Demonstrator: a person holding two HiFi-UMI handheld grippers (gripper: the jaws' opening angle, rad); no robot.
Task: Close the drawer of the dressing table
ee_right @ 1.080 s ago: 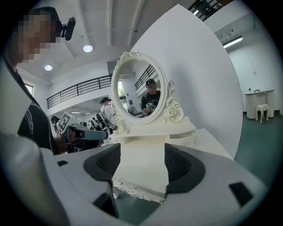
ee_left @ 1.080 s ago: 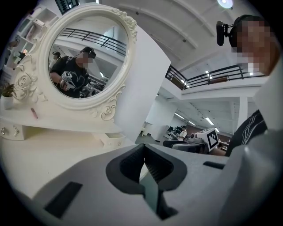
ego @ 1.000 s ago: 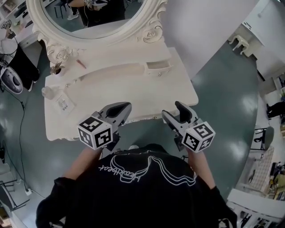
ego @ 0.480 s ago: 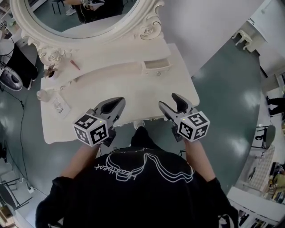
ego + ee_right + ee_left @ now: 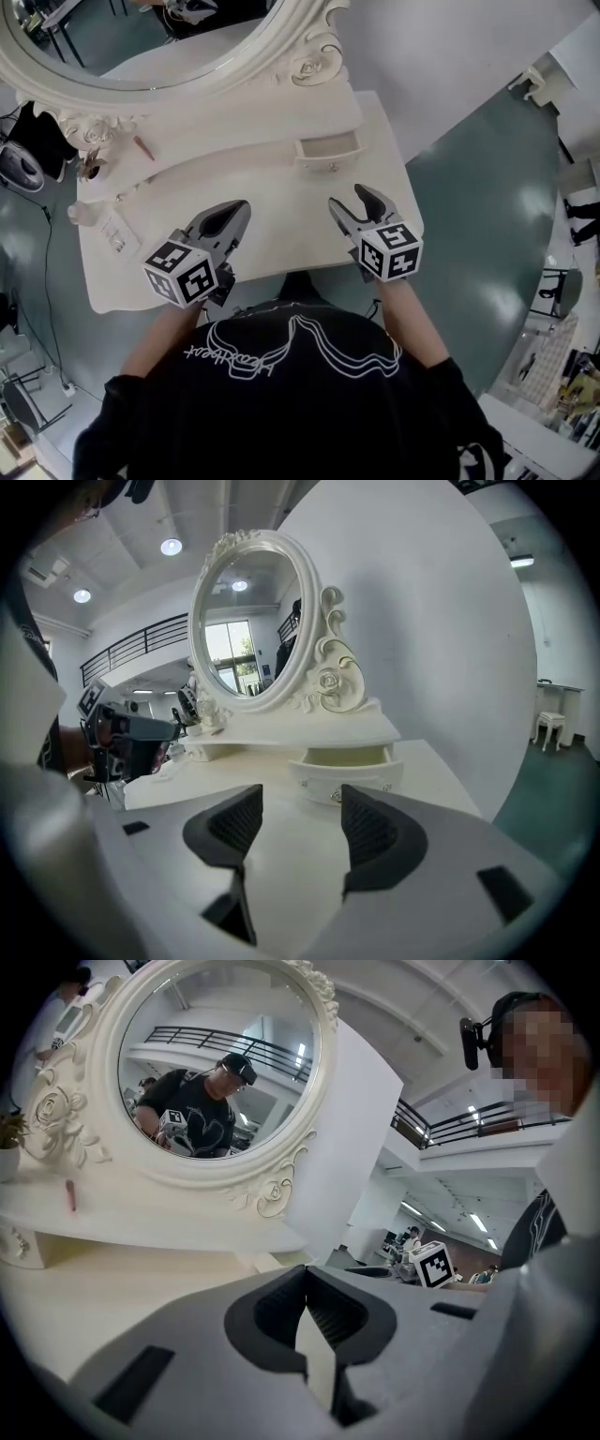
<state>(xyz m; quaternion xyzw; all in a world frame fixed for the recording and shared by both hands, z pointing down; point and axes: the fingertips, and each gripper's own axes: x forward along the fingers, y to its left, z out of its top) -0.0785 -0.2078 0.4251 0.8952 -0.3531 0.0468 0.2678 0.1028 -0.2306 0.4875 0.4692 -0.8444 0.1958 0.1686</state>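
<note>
Open cream wooden drawer [image 5: 328,153], at twelve o'clock of the closing, empty right gripper [image 5: 347,199], seems light and rigid, so push its front; left gripper [image 5: 234,210] clenched on nothing.

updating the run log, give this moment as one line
drawer open | right tongs closing, empty, short of drawer | left tongs shut, empty

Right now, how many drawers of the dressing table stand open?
1. The small drawer under the right end of the shelf is pulled out. Others may be hidden below the tabletop.
</note>
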